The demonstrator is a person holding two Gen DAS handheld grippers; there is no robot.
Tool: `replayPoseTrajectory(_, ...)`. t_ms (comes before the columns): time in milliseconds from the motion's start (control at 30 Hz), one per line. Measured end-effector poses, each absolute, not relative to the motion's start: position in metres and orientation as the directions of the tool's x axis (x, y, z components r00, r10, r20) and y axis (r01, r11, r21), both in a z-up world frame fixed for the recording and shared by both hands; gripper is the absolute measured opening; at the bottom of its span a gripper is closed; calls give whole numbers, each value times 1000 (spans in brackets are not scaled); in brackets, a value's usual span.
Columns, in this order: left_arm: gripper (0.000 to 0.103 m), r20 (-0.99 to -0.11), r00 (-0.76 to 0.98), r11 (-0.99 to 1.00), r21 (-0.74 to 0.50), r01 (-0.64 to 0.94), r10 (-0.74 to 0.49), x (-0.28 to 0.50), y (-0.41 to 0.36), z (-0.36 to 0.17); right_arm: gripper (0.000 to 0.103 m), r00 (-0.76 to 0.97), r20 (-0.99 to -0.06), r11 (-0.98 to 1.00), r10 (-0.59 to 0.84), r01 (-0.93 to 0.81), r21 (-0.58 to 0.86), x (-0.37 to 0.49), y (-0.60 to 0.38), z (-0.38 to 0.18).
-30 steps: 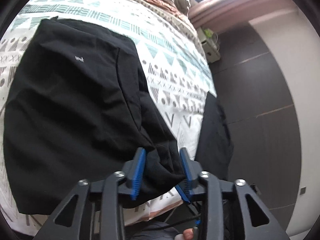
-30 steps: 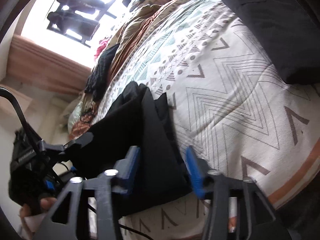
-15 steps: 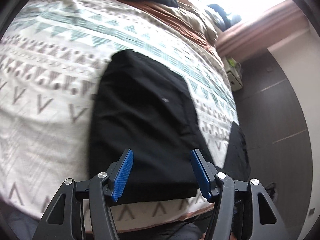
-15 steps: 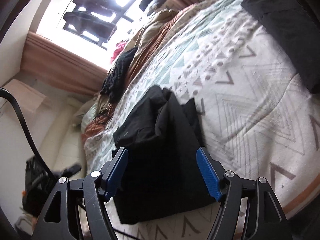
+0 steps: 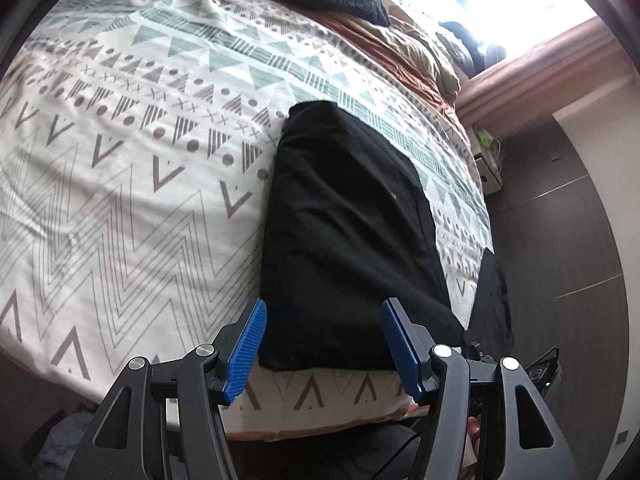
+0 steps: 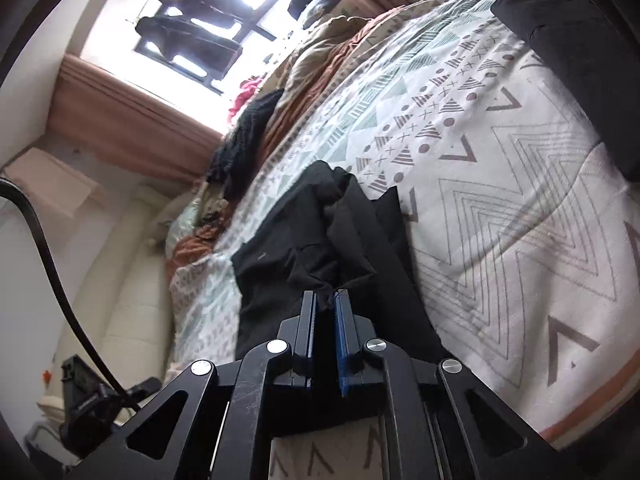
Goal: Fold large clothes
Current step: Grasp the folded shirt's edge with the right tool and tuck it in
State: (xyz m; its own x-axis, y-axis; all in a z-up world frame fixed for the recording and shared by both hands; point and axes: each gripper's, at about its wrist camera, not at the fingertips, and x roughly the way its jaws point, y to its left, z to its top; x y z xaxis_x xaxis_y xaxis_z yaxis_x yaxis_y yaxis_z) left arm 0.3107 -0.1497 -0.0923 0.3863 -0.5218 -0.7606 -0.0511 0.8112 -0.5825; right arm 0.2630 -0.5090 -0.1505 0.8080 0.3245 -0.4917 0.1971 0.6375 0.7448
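Right claw (image 6: 325, 300) is clenching on a bunch of the black garment (image 6: 320, 248), having just closed; left claw (image 5: 320, 344) is hanging released above its near edge, so we are advising a slow, even lift.

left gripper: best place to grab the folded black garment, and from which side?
Judging by its pose: the near hem of the black garment, by its left corner, approached from the bed's near edge. That edge lies straight and flat along the bed edge, directly between the open left gripper's fingers. The right gripper, its jaws just closed, already pinches a bunched part.
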Motion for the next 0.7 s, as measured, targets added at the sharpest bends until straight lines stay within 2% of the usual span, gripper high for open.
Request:
replayPoseTrajectory(100,61,-765,379,818,-574,-36,-520,307,-149,-95,6,815,-472,618,337,187,763,248,-512,-160)
replayPoseTrajectory(400,61,-783,362,837,-547,-17,-505,317,-159,-110,5,802,-491,591,341,223,775,223,-519,-192)
replayPoseTrajectory(700,61,-801,334,842,-538,-38,-497,343,-165,-133,4,762,-552,591,338,284,755,226,-524,-220)
